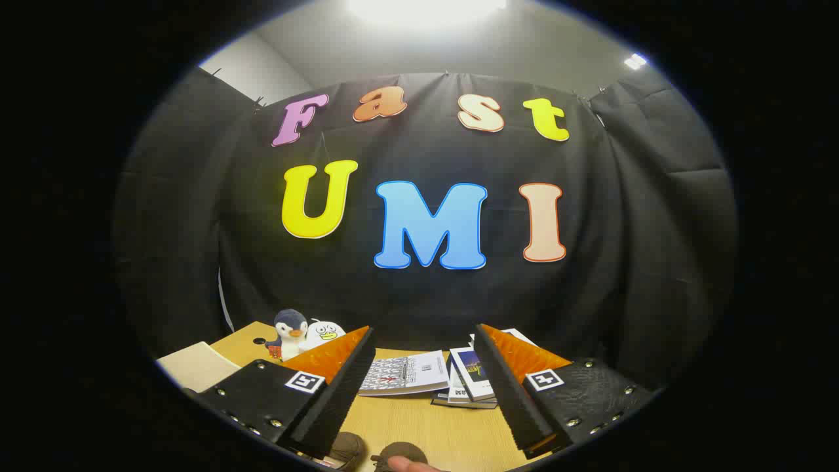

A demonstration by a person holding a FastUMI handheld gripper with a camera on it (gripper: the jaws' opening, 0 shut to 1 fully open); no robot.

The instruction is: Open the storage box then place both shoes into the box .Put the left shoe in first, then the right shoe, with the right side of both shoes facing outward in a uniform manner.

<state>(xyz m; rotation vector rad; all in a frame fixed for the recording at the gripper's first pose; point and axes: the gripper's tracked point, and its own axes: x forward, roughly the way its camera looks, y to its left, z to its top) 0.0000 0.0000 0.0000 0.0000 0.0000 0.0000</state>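
Note:
My gripper (423, 333) is open and held level above a wooden table (432, 426), with nothing between its fingers. Low down near the base of the fingers, two brown rounded shapes show on the table, which look like the tops of a shoe (346, 448) and a second shoe (401, 452). Most of both is hidden. A person's fingertip (408, 464) touches the second one. A pale beige flat-topped object (195, 367) lies left of the left finger; I cannot tell whether it is the storage box.
Beyond the fingers, a booklet (405, 373) and a small stack of books (469, 379) lie on the table by the cloth wall. A plush penguin (289, 330) and a white plush duck (325, 333) stand at the table's far left.

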